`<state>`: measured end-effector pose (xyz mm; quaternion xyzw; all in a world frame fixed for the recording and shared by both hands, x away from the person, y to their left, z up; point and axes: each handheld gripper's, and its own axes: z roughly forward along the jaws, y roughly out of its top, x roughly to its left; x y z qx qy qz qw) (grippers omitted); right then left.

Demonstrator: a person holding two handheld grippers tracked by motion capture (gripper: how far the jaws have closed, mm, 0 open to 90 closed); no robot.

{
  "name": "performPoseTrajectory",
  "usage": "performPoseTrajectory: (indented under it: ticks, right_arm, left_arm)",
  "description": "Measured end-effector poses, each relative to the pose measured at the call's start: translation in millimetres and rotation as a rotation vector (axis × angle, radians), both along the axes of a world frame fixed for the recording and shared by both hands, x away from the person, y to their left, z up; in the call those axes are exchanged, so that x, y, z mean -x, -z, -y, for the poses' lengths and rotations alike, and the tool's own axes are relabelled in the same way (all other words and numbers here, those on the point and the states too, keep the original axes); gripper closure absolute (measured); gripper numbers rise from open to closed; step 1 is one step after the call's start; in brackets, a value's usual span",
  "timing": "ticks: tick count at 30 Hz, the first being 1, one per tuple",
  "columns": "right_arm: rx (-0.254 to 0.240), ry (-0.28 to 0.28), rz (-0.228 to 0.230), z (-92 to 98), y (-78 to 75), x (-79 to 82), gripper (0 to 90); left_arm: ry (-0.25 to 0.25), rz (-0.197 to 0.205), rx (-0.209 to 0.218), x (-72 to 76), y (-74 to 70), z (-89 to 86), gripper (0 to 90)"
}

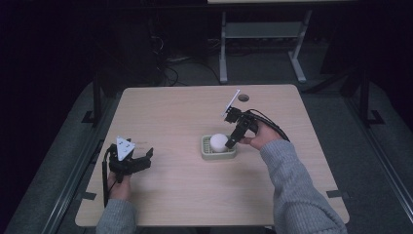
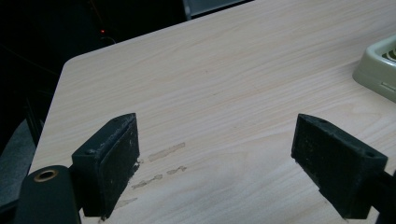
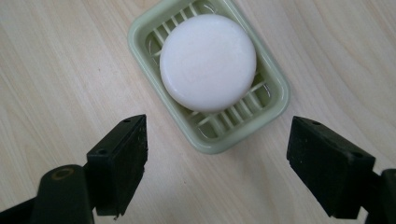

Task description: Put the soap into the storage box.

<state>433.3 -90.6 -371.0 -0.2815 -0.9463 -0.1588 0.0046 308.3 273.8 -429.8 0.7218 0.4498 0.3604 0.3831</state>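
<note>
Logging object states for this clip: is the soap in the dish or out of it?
In. The round white soap lies on the slats of the green soap dish; the open right gripper is above, not touching.

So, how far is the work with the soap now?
Done: the round white soap lies in the green soap dish on the table. In hand: the right gripper hangs open just above it, holding nothing. The left gripper is open over bare wood. Left, probably: either grasping the soap or drawing away.
</note>
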Motion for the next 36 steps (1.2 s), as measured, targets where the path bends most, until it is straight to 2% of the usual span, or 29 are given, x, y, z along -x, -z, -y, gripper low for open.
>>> performPoseTrajectory:
  ticks: [10,34,36]
  right_arm:
    - [-0.021,0.015,0.005,11.3,-2.4,6.5,20.1]
    - [-0.017,0.036,-0.001,30.7,1.4,21.3,20.0]
    - [-0.031,0.04,0.004,33.7,0.5,24.2,20.2]
  left_arm:
    - [0.0,0.0,-0.002,0.2,0.0,-0.1,14.8]
    - [0.003,-0.007,-0.011,0.8,-0.3,0.5,14.9]
    - [0.002,-0.006,-0.011,0.8,-0.4,0.5,14.9]
